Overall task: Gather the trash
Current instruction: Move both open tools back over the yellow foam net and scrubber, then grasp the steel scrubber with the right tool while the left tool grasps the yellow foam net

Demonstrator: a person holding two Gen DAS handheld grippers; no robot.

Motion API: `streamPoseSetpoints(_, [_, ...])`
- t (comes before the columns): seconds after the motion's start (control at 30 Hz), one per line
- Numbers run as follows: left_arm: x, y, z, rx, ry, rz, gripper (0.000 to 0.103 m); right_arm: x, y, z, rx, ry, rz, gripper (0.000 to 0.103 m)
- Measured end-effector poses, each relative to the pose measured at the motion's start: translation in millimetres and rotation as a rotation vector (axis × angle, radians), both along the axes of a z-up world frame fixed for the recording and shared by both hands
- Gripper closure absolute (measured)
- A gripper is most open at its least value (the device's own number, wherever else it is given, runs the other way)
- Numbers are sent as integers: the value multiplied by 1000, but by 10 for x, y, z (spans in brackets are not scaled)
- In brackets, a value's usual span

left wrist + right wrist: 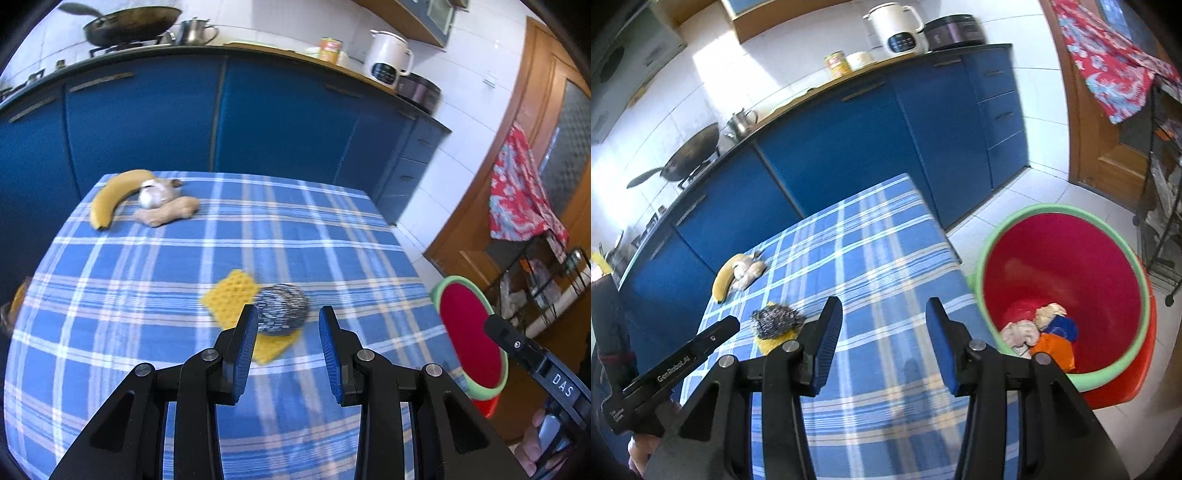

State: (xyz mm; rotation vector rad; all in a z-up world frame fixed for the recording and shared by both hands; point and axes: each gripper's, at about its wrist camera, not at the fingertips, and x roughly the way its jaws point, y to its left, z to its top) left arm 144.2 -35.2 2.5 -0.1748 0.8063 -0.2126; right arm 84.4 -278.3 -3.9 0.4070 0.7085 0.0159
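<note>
- The left gripper (288,317) hung over the checked tablecloth (147,280), jaws narrowly parted and empty.
- Just ahead of its fingertips lay a steel scourer (282,308) on a yellow sponge cloth (231,295).
- The right gripper (884,314) stood wider apart, holding nothing.
- To its right sat the red bin (1063,258), with crumpled trash (1039,332) at the bottom.

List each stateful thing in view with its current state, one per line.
left tool: open, empty.
right tool: open, empty.
bin: upright beside the table, some trash inside.
steel scourer: resting on the yellow sponge cloth.
banana: unpeeled, lying by the ginger.
</note>
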Motion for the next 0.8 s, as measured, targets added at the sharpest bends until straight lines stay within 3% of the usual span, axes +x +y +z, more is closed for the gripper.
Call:
streamPoseSetpoints(0.47, [79,617,-165,0,31,155,68,354,652,-116,-8,45,129,47])
streamPoseSetpoints(0.8, [139,875,-287,-21,54,199,68,636,1087,-244,0,84,196,42])
